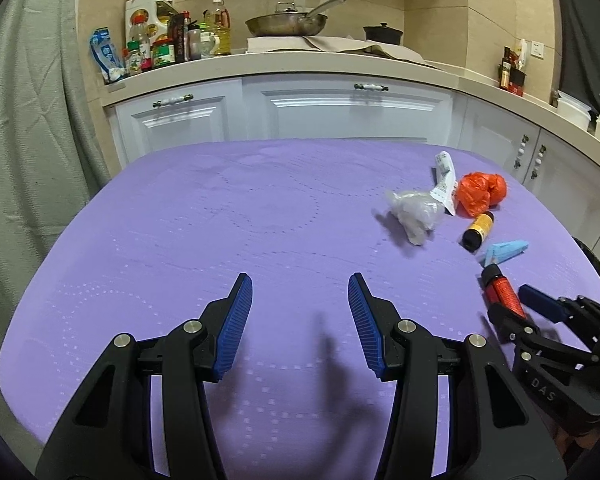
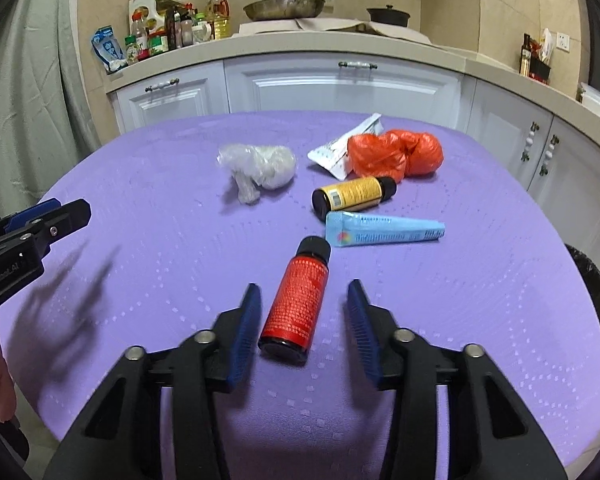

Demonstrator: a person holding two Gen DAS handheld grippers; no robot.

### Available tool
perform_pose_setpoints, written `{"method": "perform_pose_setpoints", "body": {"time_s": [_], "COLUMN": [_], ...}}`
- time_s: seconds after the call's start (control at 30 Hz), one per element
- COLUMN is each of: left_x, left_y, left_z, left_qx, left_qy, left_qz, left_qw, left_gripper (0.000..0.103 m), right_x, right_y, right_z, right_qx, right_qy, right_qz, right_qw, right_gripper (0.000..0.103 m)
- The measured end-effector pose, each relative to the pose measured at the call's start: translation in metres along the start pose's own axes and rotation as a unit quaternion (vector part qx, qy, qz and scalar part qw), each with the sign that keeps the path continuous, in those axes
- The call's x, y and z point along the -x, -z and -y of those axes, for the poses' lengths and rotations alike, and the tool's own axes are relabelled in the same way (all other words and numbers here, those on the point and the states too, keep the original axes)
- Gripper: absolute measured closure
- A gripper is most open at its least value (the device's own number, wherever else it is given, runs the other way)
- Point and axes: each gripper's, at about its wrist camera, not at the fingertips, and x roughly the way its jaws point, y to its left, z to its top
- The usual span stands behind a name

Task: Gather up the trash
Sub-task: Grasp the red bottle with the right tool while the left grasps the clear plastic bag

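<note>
Trash lies on a purple table (image 2: 140,184). In the right wrist view, my right gripper (image 2: 304,304) is open with a red bottle (image 2: 296,300) lying between its fingers, not clamped. Beyond it lie a blue tube (image 2: 384,232), a yellow bottle (image 2: 352,196), a crumpled clear plastic bag (image 2: 260,170), an orange plastic bag (image 2: 396,154) and a white wrapper (image 2: 340,148). My left gripper (image 1: 300,300) is open and empty over bare cloth; it also shows in the right wrist view (image 2: 56,212) at the left. The left wrist view shows the red bottle (image 1: 502,292) and right gripper (image 1: 520,300).
A dark bin with a black liner (image 2: 596,300) stands off the table's right edge. White cabinets (image 2: 340,88) and a counter with bottles (image 2: 168,32) and a pan (image 2: 284,6) stand behind. A grey curtain (image 1: 28,140) hangs at the left.
</note>
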Motion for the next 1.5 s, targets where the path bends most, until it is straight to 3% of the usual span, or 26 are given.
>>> {"method": "perform_pose_setpoints", "body": {"time_s": [0.07, 0.53, 1.03, 1.5], "left_x": [-0.001, -0.011, -0.038, -0.078], "left_y": [0.000, -0.007, -0.038, -0.058], "left_z": [0.004, 0.046, 0.090, 0.116], "left_qx": [-0.002, -0.026, -0.041, -0.049], "left_qy": [0.002, 0.024, 0.038, 0.024], "left_qz": [-0.001, -0.008, -0.013, -0.034], "left_qw": [1.0000, 0.9994, 0.9983, 0.9979], "left_gripper": [0.054, 0.054, 0.054, 0.052], "right_x": [-0.001, 0.021, 0.029, 0.017], "right_y": [0.001, 0.003, -0.009, -0.022], "right_z": [0.001, 0.029, 0.098, 0.155], "right_qx": [0.000, -0.007, -0.059, -0.092], "right_qy": [-0.002, 0.012, 0.048, 0.059], "right_qz": [-0.003, 0.023, 0.043, 0.038], "right_qw": [1.000, 1.000, 0.996, 0.993], "right_gripper": [0.078, 0.078, 0.078, 0.078]}}
